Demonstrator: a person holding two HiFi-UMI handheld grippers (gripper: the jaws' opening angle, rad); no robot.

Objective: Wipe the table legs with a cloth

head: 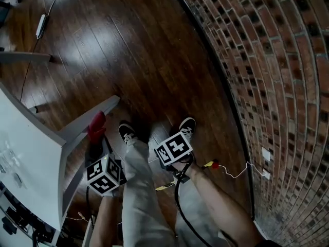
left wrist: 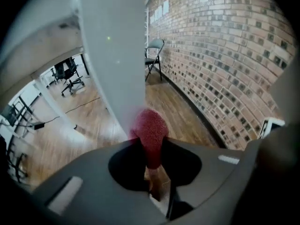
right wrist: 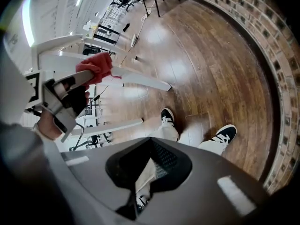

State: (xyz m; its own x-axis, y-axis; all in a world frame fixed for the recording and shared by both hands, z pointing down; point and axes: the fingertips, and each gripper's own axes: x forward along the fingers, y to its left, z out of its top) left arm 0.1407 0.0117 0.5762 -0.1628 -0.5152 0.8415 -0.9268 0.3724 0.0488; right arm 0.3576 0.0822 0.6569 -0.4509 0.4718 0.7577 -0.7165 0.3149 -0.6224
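Note:
In the head view, a white table fills the left, and one slanted white leg runs out from under it. A red cloth presses against that leg, with my left gripper shut on it. The left gripper view shows the cloth bunched between the jaws, touching the leg. My right gripper is shut and empty. It hangs over the person's legs, apart from the table, and its marker cube shows there. The right gripper view takes in the cloth on the leg.
A brick wall curves along the right over a dark wood floor. The person's shoes stand beside the leg. A cable with a red and yellow plug runs to a wall socket. A folding chair stands by the wall.

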